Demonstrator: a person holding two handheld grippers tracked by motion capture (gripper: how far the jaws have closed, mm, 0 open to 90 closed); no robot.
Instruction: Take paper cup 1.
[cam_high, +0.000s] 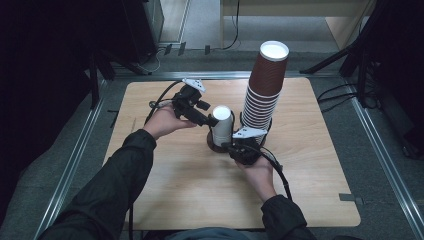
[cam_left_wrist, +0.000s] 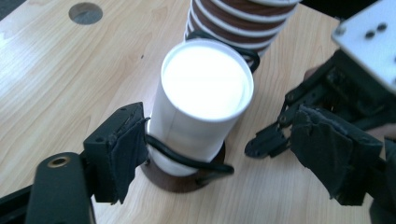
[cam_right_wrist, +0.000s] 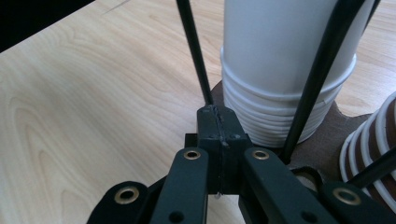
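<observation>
A short stack of upturned white paper cups (cam_high: 221, 126) (cam_left_wrist: 201, 102) (cam_right_wrist: 285, 70) stands in a black wire holder on a round brown base (cam_left_wrist: 180, 183) (cam_right_wrist: 327, 140). Beside it rises a tall stack of brown cups (cam_high: 265, 82) (cam_left_wrist: 238, 21) (cam_right_wrist: 373, 154). My left gripper (cam_high: 210, 119) (cam_left_wrist: 226, 154) is open, its jaws either side of the white stack; the left pad (cam_left_wrist: 119, 149) sits close against the cup wall and the right pad (cam_left_wrist: 336, 158) stands well off. My right gripper (cam_high: 229, 146) (cam_right_wrist: 218, 123) is shut on a thin black upright wire (cam_right_wrist: 194, 56) of the holder, low by the base.
The wooden table (cam_high: 175, 190) has bare board to the left and front of the holder. A round hole (cam_left_wrist: 85, 12) lies in the board beyond the cups. Metal rails and dark stands border the table; cables trail from both grippers.
</observation>
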